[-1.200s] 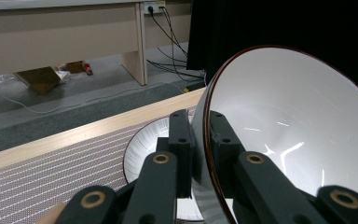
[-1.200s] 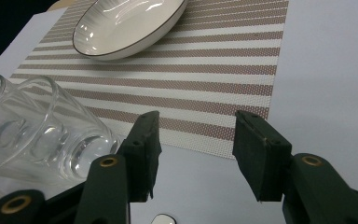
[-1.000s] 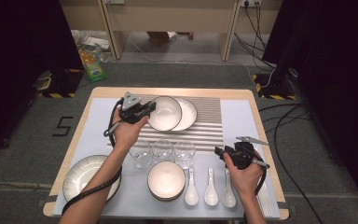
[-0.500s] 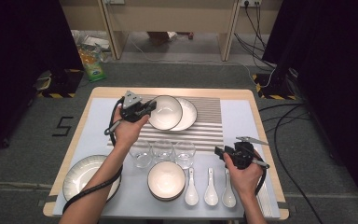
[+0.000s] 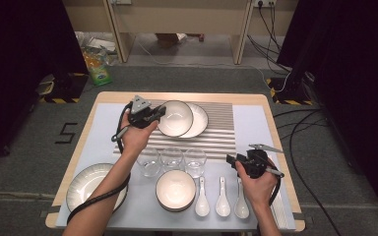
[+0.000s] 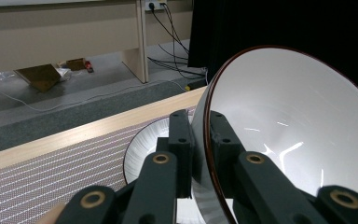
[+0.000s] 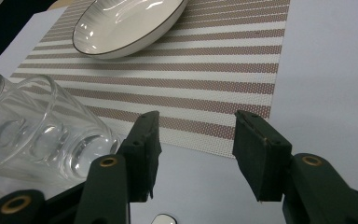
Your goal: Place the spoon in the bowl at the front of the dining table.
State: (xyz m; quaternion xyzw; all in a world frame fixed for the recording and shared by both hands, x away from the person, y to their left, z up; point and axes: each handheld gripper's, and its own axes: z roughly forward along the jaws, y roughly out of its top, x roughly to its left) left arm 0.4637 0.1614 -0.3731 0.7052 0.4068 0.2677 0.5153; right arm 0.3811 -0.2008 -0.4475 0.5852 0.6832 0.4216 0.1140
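We count three glasses (image 5: 171, 158), three spoons (image 5: 222, 198), two bowls (image 5: 175, 189), two plates (image 5: 81, 184), one striped mat (image 5: 221, 132) and two grippers (image 5: 160, 112).

Left gripper (image 6: 199, 140): we record its two black jaws rising from the bottom edge, clamped on the rim of a white bowl (image 6: 298, 121). The bowl has a dark rim and stands tilted on edge, its glossy inside facing right.

Plate (image 6: 142, 144): white, ribbed, lying just behind the jaws on a striped placemat (image 6: 51, 177).

Table edge (image 6: 74, 135): pale wood, beyond the mat.

Background: grey carpet floor (image 6: 74, 100), wooden furniture legs (image 6: 140, 42), cables (image 6: 168, 28) and a black curtain (image 6: 279, 23).
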